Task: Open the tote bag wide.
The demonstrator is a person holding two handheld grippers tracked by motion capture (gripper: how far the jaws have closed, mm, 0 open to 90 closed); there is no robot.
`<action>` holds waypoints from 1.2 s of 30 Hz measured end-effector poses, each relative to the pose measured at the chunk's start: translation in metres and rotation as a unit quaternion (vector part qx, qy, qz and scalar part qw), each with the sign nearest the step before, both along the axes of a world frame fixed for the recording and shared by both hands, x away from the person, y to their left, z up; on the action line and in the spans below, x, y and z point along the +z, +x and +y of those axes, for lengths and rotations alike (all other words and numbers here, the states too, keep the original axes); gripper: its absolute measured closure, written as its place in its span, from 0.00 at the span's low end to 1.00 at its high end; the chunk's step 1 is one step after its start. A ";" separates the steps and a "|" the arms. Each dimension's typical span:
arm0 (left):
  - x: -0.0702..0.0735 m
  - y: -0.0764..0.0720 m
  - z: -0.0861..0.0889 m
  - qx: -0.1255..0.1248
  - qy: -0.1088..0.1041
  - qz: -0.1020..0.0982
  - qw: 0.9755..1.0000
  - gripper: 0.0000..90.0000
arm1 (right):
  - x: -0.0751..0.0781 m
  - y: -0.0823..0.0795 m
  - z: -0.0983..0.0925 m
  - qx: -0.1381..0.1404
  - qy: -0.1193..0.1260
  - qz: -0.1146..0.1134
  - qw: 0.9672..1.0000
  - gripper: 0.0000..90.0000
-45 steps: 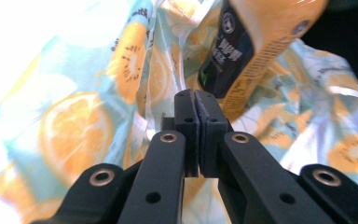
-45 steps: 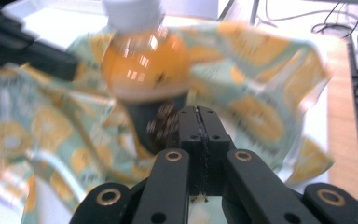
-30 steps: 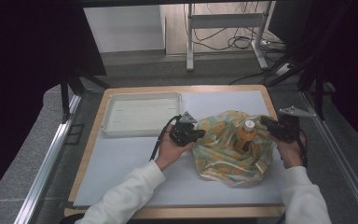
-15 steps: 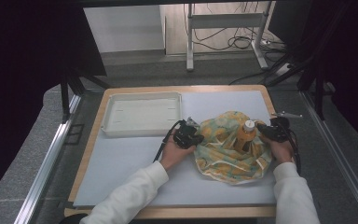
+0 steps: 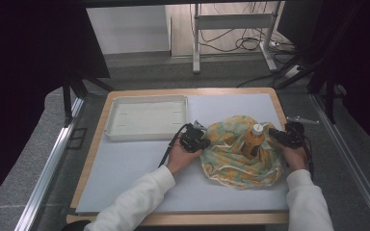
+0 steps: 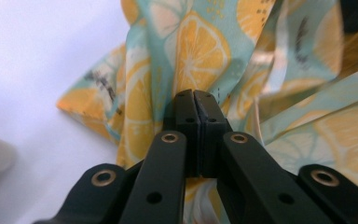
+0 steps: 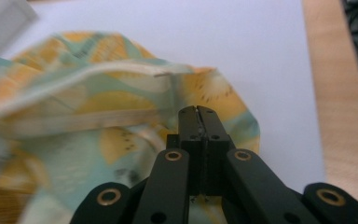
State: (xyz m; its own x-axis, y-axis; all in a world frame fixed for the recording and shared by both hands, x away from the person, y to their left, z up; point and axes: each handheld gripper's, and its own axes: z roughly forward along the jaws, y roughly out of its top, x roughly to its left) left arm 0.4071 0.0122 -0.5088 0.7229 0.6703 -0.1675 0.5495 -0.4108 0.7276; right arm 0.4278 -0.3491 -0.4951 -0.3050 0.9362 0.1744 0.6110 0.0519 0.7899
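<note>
Overall, the desk point(image 5: 139, 163) carries a pale mat, and the work sits on its right half, within easy reach of both hands. A white tray point(image 5: 147, 118) stands at the far left, well apart from the work; it looks set aside as a place for things, though its purpose here is a judgement only.

The lemon-print cloth point(image 5: 231, 154) lies gathered in a loose mound on the right half of the desk, its edges drawn up around an orange bottle point(image 5: 253, 140) with a white cap. The bottle stands upright near the middle of the cloth, which suggests the cloth is meant to wrap it.

The left tool point(image 5: 192, 139) sits at the cloth's left edge. In the left gripper view its jaws stand pressed together, with a fold of cloth point(image 6: 200, 56) bunched right at their tips; it appears pinched on that edge, presumably to hold one side while the other is worked.

The right tool point(image 5: 289, 137) sits at the cloth's right edge. In the right gripper view its jaws are likewise closed, with a thin strip visible in the seam between them, so it appears to grip the cloth point(image 7: 121, 116) hem. Opposed grips keep the fabric spread around the bottle.
</note>
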 end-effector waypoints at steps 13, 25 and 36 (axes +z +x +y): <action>0.038 -0.042 0.036 -0.036 -0.057 -0.035 0.997 0.99 | 0.046 -0.053 0.012 0.045 -0.002 -0.074 0.996 0.99; 0.033 -0.076 0.081 -0.040 -0.074 -0.032 0.996 0.96 | 0.046 -0.097 0.026 0.065 -0.023 -0.080 0.994 0.99; 0.015 -0.099 0.107 -0.026 -0.057 -0.037 0.997 0.78 | 0.038 -0.124 0.025 0.087 -0.020 -0.078 0.993 0.87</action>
State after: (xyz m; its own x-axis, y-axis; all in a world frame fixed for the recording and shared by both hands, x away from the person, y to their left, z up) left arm 0.3082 0.1196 -0.4940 0.7698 0.6110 -0.1846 0.4718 -0.3498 0.8094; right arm 0.3036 -0.3243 -0.4572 -0.4829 0.8724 0.0755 0.4598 0.1792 0.8697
